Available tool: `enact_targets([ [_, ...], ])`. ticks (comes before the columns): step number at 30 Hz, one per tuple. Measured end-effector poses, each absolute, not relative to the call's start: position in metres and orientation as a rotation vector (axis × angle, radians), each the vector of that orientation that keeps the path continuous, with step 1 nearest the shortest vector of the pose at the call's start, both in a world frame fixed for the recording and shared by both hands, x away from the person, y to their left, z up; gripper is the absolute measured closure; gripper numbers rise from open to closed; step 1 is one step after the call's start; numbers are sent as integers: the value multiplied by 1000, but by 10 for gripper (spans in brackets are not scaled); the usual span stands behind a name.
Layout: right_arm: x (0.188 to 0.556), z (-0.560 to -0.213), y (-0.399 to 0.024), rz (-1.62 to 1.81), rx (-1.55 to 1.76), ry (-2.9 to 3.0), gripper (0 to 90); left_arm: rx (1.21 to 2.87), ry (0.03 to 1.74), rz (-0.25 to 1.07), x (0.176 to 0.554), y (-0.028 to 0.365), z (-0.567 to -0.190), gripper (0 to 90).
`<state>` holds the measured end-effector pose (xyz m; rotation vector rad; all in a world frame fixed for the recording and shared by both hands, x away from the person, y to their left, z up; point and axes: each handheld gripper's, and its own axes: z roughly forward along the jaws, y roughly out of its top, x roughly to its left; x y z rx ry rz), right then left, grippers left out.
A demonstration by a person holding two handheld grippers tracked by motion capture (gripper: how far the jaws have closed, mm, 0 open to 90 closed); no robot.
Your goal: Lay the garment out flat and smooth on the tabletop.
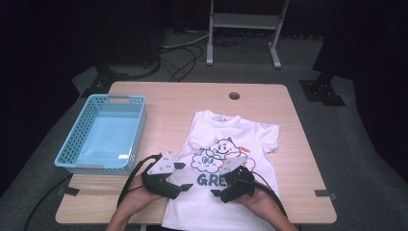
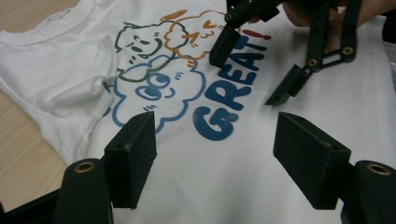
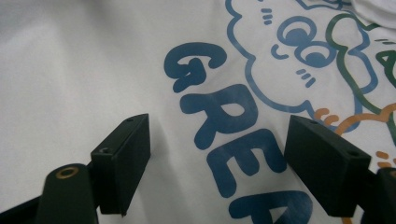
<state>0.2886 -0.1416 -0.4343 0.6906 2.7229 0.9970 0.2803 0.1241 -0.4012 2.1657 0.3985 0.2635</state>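
Black left gripper (image 1: 184, 176) — brass-looking pivot bushings

The white cotton T-shirt with a cartoon cloud print (image 1: 226, 159) runs off the high view's bottom edge, its hem unseen. The person's forearms (image 1: 130, 214) cover part of it. The blue lettering (image 3: 233, 135) is cut off in the right gripper view.

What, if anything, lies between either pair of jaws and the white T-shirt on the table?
Nothing visible does. The left gripper and the right gripper hover right over the printed front of the T-shirt, jaws open, with bare fabric between each pair. The blue basket stands apart on the table's left.
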Motion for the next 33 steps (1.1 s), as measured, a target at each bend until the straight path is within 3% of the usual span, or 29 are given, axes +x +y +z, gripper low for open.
enact_targets([
  [11,282,-436,-148,1028,659,2724,221,2179,392,345,336,90,-397,324],
  [23,278,-431,-185,1023,709,2675,189,2349,223,354,393,33,-399,514],
  [28,276,-432,-203,1010,753,2635,189,2423,211,341,411,17,-404,618],
  [33,275,-434,-213,1006,786,2628,189,2451,257,332,427,10,-407,656],
])
